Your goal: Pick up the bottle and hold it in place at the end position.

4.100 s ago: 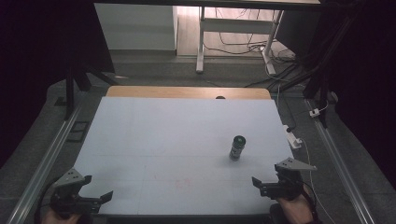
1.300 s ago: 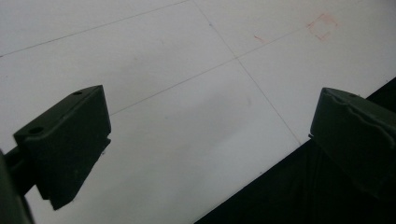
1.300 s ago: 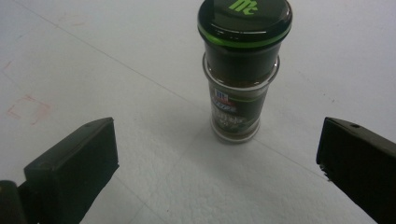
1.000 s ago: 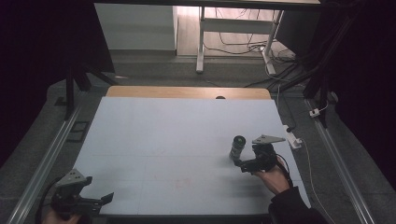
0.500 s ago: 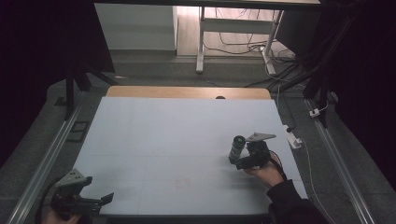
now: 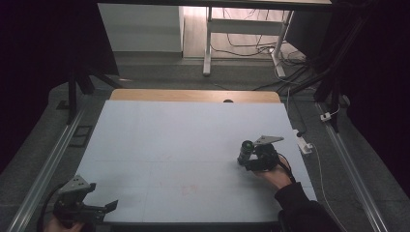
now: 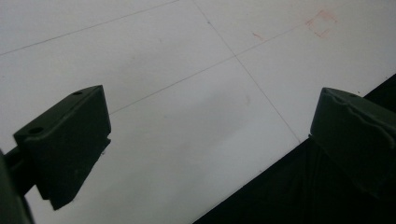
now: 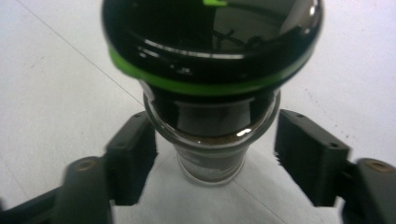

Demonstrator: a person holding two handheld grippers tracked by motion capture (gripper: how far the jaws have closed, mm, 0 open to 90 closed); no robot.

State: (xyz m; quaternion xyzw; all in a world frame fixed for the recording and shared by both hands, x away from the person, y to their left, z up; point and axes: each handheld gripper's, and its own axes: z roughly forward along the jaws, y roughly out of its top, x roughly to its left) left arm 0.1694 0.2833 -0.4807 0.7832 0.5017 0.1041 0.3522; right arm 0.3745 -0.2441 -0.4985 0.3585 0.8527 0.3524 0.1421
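Observation:
A small glass bottle (image 6: 245, 149) with a black cap and a green ring stands upright on the right part of the white table top (image 6: 183, 130). My right gripper (image 6: 246, 157) reaches it from the near right. In the right gripper view the bottle (image 8: 210, 70) sits between the jaws. They have just been closing and both pads (image 8: 133, 154) meet its glass sides. At the near left corner, my left gripper (image 6: 110, 207) is open over the table's front edge. In the left gripper view its jaws stand wide apart around nothing (image 7: 210, 140).
A wooden strip (image 6: 193, 95) runs along the far edge of the table. Metal rails (image 6: 43, 169) flank both sides. A white plug and cable (image 6: 304, 144) lie off the right edge. Faint red marks (image 6: 189, 189) show near the front centre.
My right gripper travelled from the near right corner up to the bottle, then its jaws drew in onto it. The left gripper stayed where it was.

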